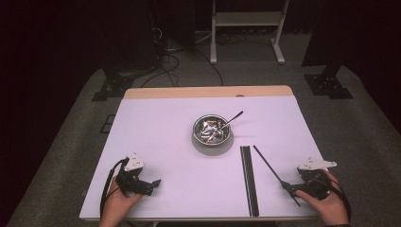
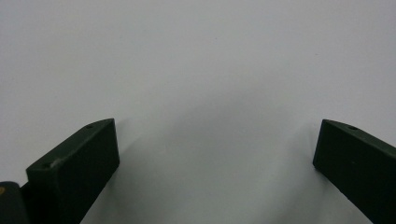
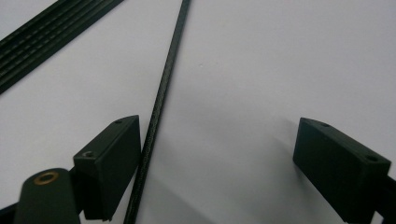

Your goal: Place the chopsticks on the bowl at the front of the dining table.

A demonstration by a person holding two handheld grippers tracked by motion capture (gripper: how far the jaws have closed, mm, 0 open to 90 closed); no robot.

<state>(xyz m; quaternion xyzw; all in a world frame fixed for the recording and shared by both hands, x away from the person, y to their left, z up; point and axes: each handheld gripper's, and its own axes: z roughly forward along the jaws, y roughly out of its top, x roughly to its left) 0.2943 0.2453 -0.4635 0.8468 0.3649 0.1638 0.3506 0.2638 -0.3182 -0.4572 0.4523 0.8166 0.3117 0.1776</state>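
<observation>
Right tool [image 3: 217, 154] w/ jaws apart around one thin black carbon rod [image 3: 161, 100] lying loose on white bench [image 1: 156, 142]; left tool [image 2: 215, 158] spread, empty. Risk: rod sits hard against one jaw, could roll out on closing. Count: 1 loose rod, 1 bundle of black rods [image 1: 249, 179], 1 steel bowl [image 1: 212, 130].

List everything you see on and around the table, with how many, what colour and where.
Thin black rod: one, black, lying loose and slanted at near right, between the right gripper's open jaws.
Bundle of black rods: several, count unclear, black, side by side right of centre.
Shiny steel bowl: one, silver, table centre.
Metal spoon: one, silver, resting in the bowl.
White table: one, wooden far edge.
White stand: one, on the floor behind.
Left gripper: black, open, near left.
Right gripper: black, open.
</observation>
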